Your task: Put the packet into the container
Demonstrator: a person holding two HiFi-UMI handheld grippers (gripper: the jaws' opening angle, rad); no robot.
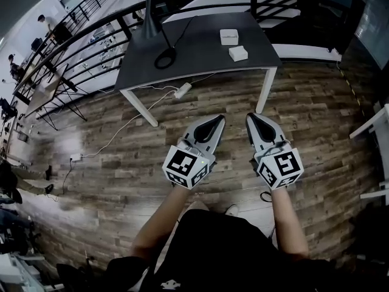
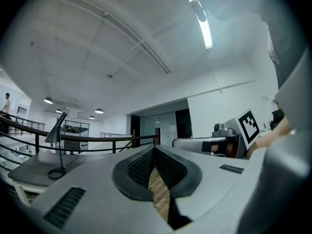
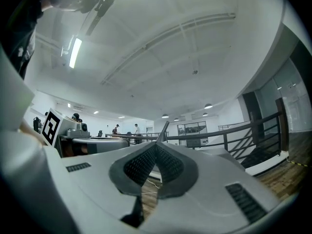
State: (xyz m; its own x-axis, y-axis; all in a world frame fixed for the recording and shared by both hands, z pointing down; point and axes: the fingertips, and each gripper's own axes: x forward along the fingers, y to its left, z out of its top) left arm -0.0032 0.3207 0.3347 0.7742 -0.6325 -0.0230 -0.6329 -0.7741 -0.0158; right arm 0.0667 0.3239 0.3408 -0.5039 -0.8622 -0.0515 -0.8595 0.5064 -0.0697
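A dark grey table [image 1: 200, 47] stands ahead of me. On its right part sit a white square container [image 1: 229, 36] and, just nearer, a small white packet [image 1: 237, 53]. I hold both grippers side by side low over the wooden floor, well short of the table. My left gripper [image 1: 214, 124] [image 2: 153, 151] is shut with nothing between its jaws. My right gripper [image 1: 254, 121] [image 3: 156, 146] is also shut and empty. Each gripper view shows the other gripper beside it and neither white object.
A black desk lamp [image 1: 159, 38] [image 2: 57, 133] stands on the table's left part, its cable running to a power strip [image 1: 182, 90] on the floor. A black railing [image 1: 91, 35] runs behind the table. White furniture [image 1: 377, 139] stands at the right edge.
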